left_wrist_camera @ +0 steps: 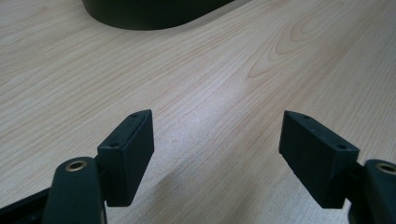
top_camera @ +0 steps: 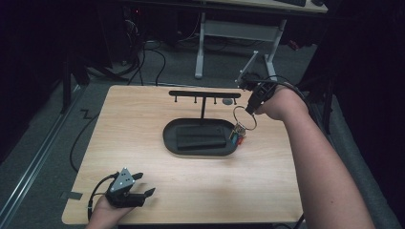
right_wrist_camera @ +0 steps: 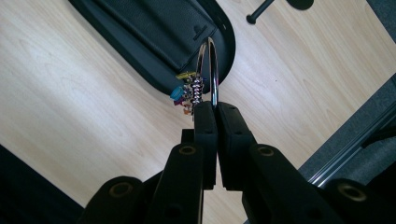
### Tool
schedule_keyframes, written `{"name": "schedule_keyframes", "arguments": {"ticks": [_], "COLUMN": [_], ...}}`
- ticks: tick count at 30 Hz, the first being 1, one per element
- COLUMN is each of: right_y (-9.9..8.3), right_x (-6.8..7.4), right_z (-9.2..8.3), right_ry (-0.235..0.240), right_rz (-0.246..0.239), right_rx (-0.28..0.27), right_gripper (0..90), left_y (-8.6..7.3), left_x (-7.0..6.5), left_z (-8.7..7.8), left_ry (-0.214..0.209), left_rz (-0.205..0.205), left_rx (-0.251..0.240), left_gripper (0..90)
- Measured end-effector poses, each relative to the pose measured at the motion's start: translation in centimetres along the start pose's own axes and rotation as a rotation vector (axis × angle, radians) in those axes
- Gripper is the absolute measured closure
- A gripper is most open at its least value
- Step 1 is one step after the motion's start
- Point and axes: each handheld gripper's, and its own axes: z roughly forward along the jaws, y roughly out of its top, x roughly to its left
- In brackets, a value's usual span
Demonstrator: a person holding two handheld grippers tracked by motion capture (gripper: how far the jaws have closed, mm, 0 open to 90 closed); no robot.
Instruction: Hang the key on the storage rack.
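My right gripper (top_camera: pixel 249 109) is shut on a large metal key ring (top_camera: pixel 244 118), held in the air past the right end of the black oval tray (top_camera: pixel 170 138). Several small coloured keys and tags (top_camera: pixel 237 134) hang from the ring's lower end. In the right gripper view the ring (right_wrist_camera: pixel 212 70) stands edge-on out of the closed pads, with the tags (right_wrist_camera: pixel 187 91) bunched beside it over the tray's rim (right_wrist_camera: pixel 227 44). Behind the tray stands a black T-shaped hook rack (top_camera: pixel 204 94). My left gripper (top_camera: pixel 143 183) rests open near the table's front left edge, nothing between its jaws (left_wrist_camera: pixel 217 154).
A dark flat pouch (top_camera: pixel 199 137) lies inside the tray. A small dark disc (top_camera: pixel 229 101) sits on the table by the rack's right end. The wooden table (top_camera: pixel 143 114) ends close behind the rack; a white desk frame (top_camera: pixel 200 52) and cables stand on the floor beyond.
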Motion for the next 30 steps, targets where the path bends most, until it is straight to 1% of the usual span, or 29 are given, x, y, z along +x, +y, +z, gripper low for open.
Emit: {"name": "schedule_keyframes", "arguments": {"ticks": [2,4,8,10,11,12,14,17,18,21,22,26,28,29,30], "right_y": [0.5,1.0,1.8,2.1,2.2,2.3,2.6,2.8,2.9,3.1,3.2,3.4,3.5,3.5,3.6], "right_x": [-0.3,-0.4,-0.7,-1.0,-1.0,-1.3,-1.4,-1.7,-1.9,-2.3,-2.4,-3.2,-3.4,-3.6,-3.6], "right_z": [0.4,0.7,1.5,2.0,2.1,2.3,2.5,2.8,2.9,3.2,3.3,4.1,4.6,4.7,4.9], "right_ry": [0.003,0.008,0.007,0.007,0.009,0.014,0.023,0.008,0.011,0.006,0.013,0.018,0.017,0.016,0.019], "right_rz": [-0.012,-0.001,0.001,-0.014,0.001,-0.008,0.009,-0.007,-0.007,0.018,0.031,0.043,0.046,0.041,0.047], "right_rx": [-0.004,0.001,0.001,-0.004,-0.001,-0.014,-0.020,-0.010,-0.012,-0.009,-0.011,-0.027,-0.023,-0.021,-0.023], "right_gripper": [88.0,87.9,88.0,88.0,87.9,87.9,87.9,87.9,87.9,87.9,87.9,87.9,87.9,87.9,87.9], "left_y": [0.0,0.0,0.0,0.0,0.0,0.0,0.0,0.0,0.0,-0.1,-0.1,-0.1,-0.2,-0.2,-0.2], "left_x": [0.0,0.0,0.1,0.1,0.0,0.0,0.0,-0.1,0.0,0.0,0.0,0.0,0.1,0.0,0.0], "left_z": [0.0,0.0,0.0,0.0,0.0,0.1,0.1,0.1,0.1,0.0,0.0,0.0,0.0,0.0,0.0], "left_ry": [-0.001,0.000,-0.002,-0.004,-0.006,-0.007,-0.010,-0.009,-0.009,-0.012,-0.013,-0.010,-0.009,-0.008,-0.009], "left_rz": [0.001,0.000,-0.002,-0.004,-0.003,-0.002,0.002,0.005,0.005,0.003,0.002,-0.001,-0.001,-0.002,-0.003], "left_rx": [0.000,-0.002,-0.004,-0.002,0.000,0.001,0.004,0.005,0.005,0.010,0.010,0.005,0.006,0.004,0.003], "left_gripper": [27.1,27.1,27.1,27.1,27.1,27.1,27.1,27.1,27.1,27.1,27.1,27.1,27.1,27.1,27.1]}}
